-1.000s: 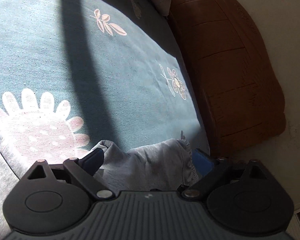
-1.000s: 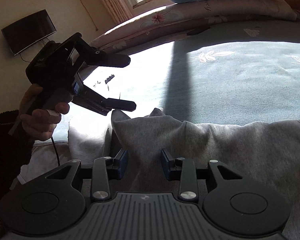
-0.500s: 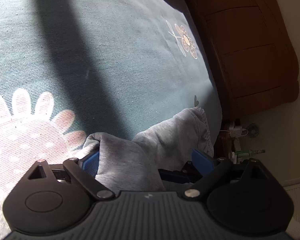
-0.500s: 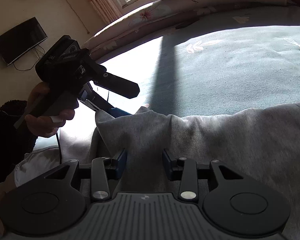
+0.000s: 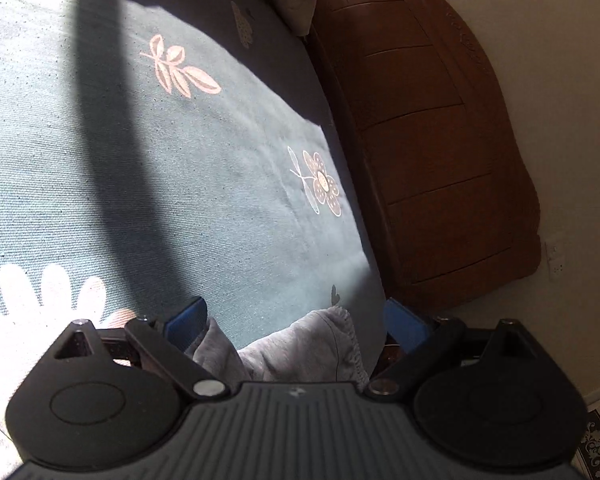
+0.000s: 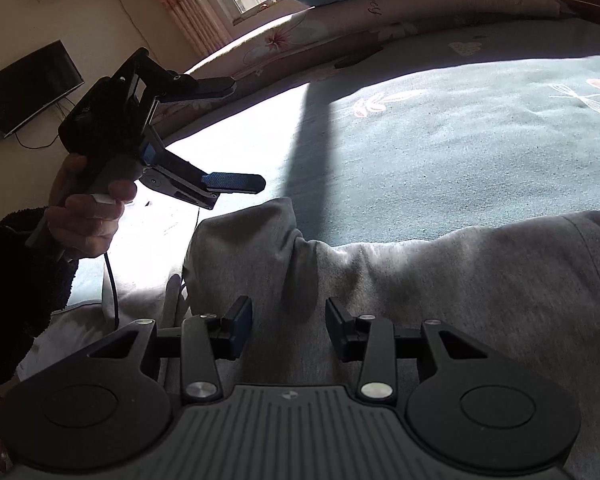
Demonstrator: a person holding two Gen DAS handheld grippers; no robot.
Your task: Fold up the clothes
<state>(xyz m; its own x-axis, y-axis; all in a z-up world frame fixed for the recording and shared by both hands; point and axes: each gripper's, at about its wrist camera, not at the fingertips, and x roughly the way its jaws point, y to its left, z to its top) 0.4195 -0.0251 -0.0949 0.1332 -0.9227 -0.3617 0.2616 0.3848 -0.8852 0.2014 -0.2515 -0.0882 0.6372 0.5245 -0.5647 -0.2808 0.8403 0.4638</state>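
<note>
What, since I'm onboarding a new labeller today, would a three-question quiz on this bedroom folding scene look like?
1. True or false: the left gripper is clamped on the grey garment.
2. What is printed on the teal bedspread? A stripes; B flowers and leaves; C checks.
3. Fill in: the dark flat thing on the wall behind the left gripper is a ____.

Key
1. False: the left gripper is open, in the air above the grey garment.
2. B.
3. television.

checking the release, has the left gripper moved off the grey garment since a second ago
Yes. In the right wrist view the left gripper has lifted clear of the grey garment, jaws wide open, nearer the wall TV.
</note>
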